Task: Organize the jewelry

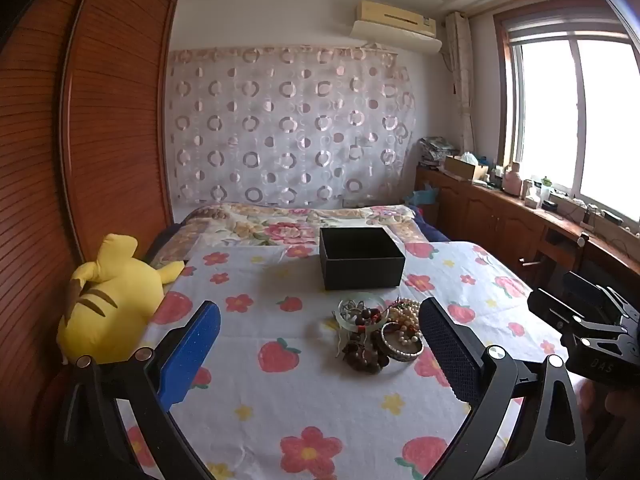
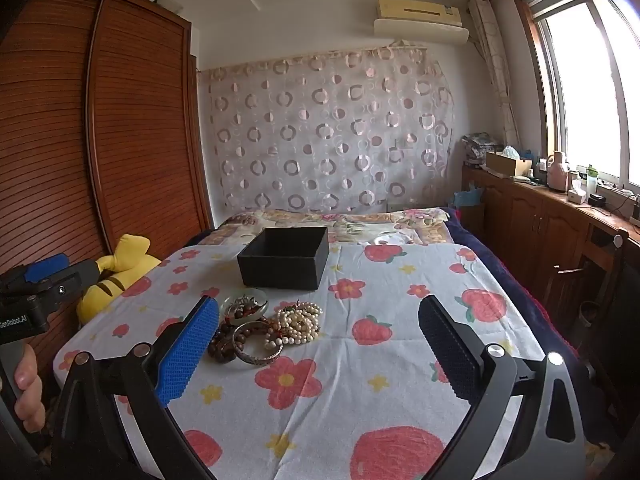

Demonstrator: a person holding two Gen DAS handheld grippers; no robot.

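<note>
A pile of jewelry lies on the flowered cloth: a pearl strand (image 2: 299,322), a silver bangle (image 2: 258,346), dark wooden beads (image 2: 219,345) and a small glass dish (image 2: 245,305) holding small pieces. The pile also shows in the left wrist view (image 1: 380,332). An open black box (image 2: 285,258) stands behind it, also in the left wrist view (image 1: 360,258). My left gripper (image 1: 320,356) is open, above the cloth just short of the pile. My right gripper (image 2: 318,350) is open, with the pile by its left finger (image 2: 188,354).
A yellow plush toy (image 1: 108,300) lies at the table's left edge by the wooden wardrobe (image 1: 80,140). A bed with floral bedding (image 2: 340,220) is behind the table. Wooden cabinets with clutter (image 2: 560,208) run under the window on the right.
</note>
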